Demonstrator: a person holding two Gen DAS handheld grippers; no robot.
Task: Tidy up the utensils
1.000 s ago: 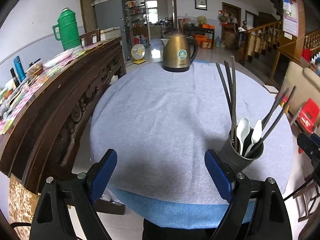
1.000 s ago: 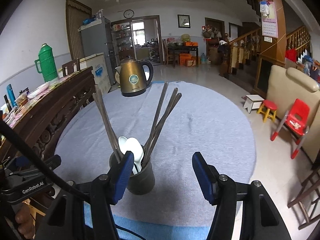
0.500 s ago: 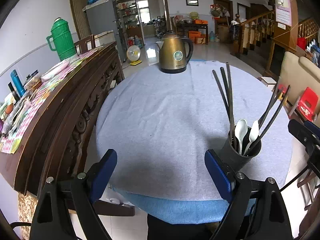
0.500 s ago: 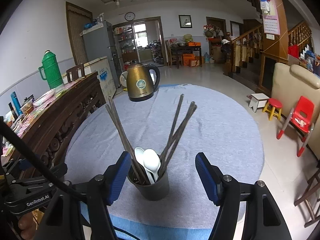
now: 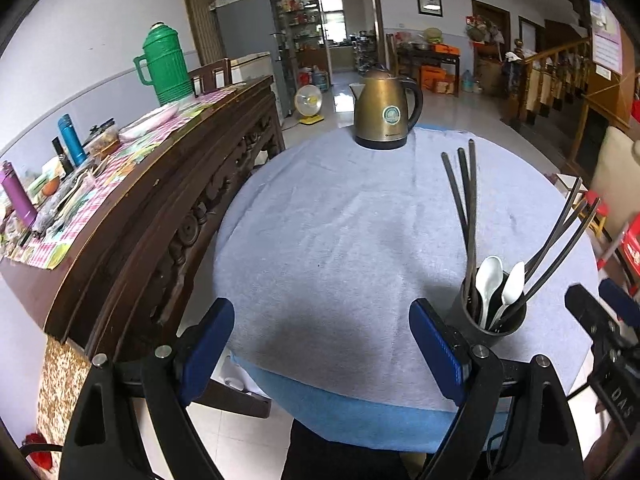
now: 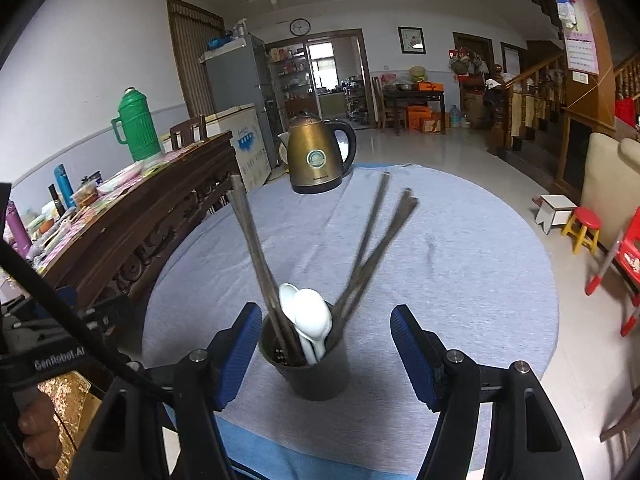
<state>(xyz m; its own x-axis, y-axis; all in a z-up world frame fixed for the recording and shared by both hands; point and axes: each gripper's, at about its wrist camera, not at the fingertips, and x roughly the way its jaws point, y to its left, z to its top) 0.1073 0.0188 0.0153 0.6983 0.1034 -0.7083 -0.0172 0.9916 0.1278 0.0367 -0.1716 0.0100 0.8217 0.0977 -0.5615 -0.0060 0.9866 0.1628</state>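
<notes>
Grey-blue cloth is covering the round worktop [image 5: 360,220], and a dark utensil cup [image 6: 316,364] is standing upright on it near the front edge, serving as the landmark for everything else. Inside the cup, two white spoons [image 6: 310,316] are resting bowl-up at the middle, while dark chopsticks [image 6: 256,248] are leaning out to either side — one bunch tilting to the cup's left, another fanning toward its right. Well behind the cup, at the far edge of the cloth, a brass-coloured kettle [image 6: 318,156] is sitting upright. To the left of the cup, beyond the worktop's rim, a carved wooden sideboard [image 5: 132,216] is carrying a green thermos [image 5: 164,66] and assorted bottles. The right gripper [image 6: 324,344] is hovering with its jaws spread wide and holding nothing; the cup is sitting between its blue pads [image 6: 412,354] in the right wrist view, closer to the left pad, and whether that pad is touching the cup cannot be told. The left gripper [image 5: 320,348] is also gaping open and empty — it is hanging over bare cloth to the left of the cup, with the cup showing just behind its right-hand pad in the left wrist view.
</notes>
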